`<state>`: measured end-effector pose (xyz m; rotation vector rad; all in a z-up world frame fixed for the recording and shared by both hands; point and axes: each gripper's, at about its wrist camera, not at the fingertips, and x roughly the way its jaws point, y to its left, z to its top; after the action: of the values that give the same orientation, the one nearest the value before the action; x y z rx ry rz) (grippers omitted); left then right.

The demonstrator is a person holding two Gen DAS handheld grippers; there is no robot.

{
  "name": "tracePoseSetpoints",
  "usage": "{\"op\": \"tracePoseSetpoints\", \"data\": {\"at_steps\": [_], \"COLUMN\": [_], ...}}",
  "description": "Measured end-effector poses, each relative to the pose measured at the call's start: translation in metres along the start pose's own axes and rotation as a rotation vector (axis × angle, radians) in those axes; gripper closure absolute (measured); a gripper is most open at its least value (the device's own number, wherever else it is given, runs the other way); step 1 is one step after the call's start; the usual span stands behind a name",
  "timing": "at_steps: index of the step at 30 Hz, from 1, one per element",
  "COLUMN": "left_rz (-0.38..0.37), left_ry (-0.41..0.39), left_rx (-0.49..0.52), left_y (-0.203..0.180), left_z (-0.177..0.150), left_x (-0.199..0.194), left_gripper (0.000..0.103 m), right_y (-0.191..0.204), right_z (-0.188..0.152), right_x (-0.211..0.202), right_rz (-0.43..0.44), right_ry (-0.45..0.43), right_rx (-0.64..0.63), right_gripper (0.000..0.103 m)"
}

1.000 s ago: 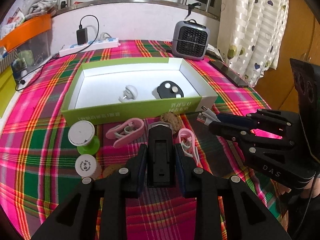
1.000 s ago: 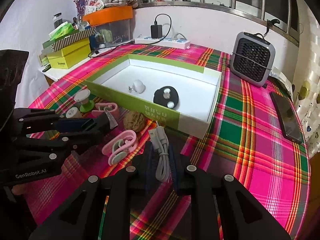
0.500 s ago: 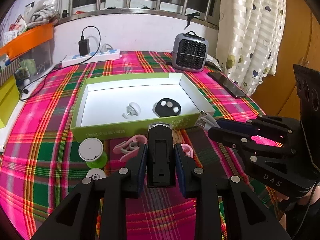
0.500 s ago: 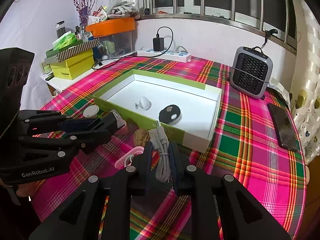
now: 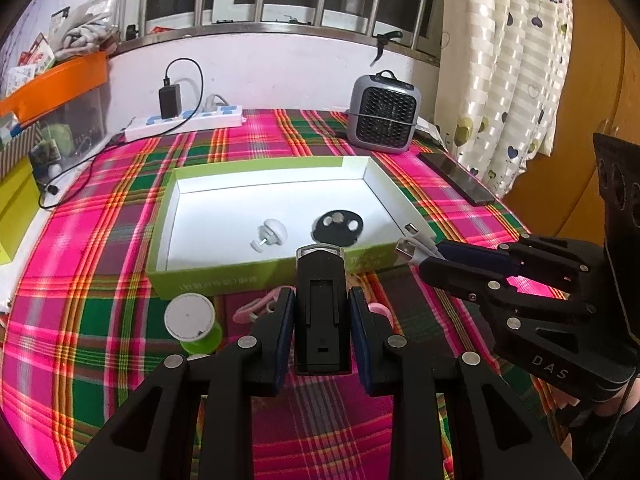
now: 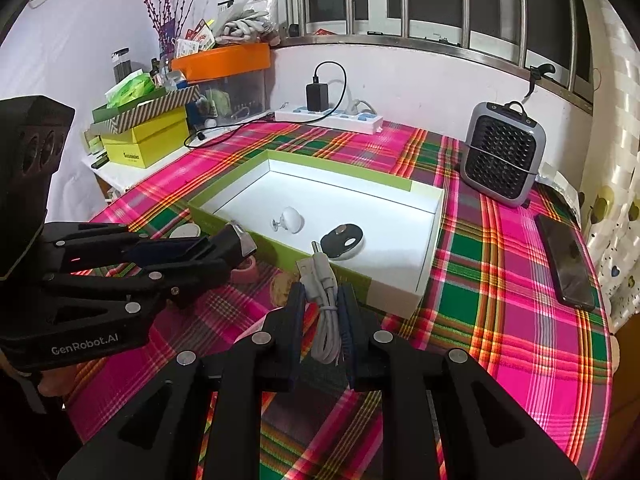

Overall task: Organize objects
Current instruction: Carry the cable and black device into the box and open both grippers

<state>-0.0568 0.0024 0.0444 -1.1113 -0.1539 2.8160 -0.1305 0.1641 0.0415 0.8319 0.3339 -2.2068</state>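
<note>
My left gripper [image 5: 321,300] is shut on a black rectangular device [image 5: 321,304] and holds it above the cloth, just short of the green box's near wall [image 5: 224,278]. My right gripper [image 6: 323,300] is shut on a coiled white USB cable [image 6: 326,308], raised near the box's near right corner. The open green box [image 6: 430,236] holds a white knob [image 5: 272,234] and a black round remote [image 5: 338,226]. In front of the box lie pink clips [image 5: 256,308], a green spool [image 5: 192,320] and a walnut [image 6: 282,286].
A grey mini heater [image 5: 382,114] stands behind the box at right. A black phone [image 6: 566,260] lies by the right table edge. A white power strip with a charger [image 5: 184,120] runs along the back wall. Yellow and orange boxes [image 6: 148,140] are stacked at left.
Both grippers have risen and drawn back from the cloth with their loads. The box and the small items in front of it look farther away.
</note>
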Motion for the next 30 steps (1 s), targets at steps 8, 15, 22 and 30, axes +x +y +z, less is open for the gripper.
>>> {"op": "tracePoseSetpoints", "data": {"at_steps": [8,15,22,30], "left_rz": [0.011,0.018,0.034,0.039], "left_ry": [-0.005,-0.01,-0.017,-0.017], "left_rx": [-0.01,-0.008,0.001,0.002], "left_y": [0.009,0.014,0.019,0.022], "left_z": [0.007,0.014,0.023,0.03], "left_x": [0.004,0.008,0.012,0.019], "left_gripper": [0.078,0.078,0.078,0.078], "right_y": [-0.001,0.0,-0.002,-0.004], "right_z": [0.005,0.015,0.021,0.025], "right_x": [0.003,0.008,0.015,0.021], "right_rz": [0.001,0.003,0.003,0.003], "right_ry": [-0.004,-0.01,-0.012,-0.008], "right_rx": [-0.001,-0.003,0.001,0.001], "right_gripper": [0.086,0.086,0.086,0.086]}}
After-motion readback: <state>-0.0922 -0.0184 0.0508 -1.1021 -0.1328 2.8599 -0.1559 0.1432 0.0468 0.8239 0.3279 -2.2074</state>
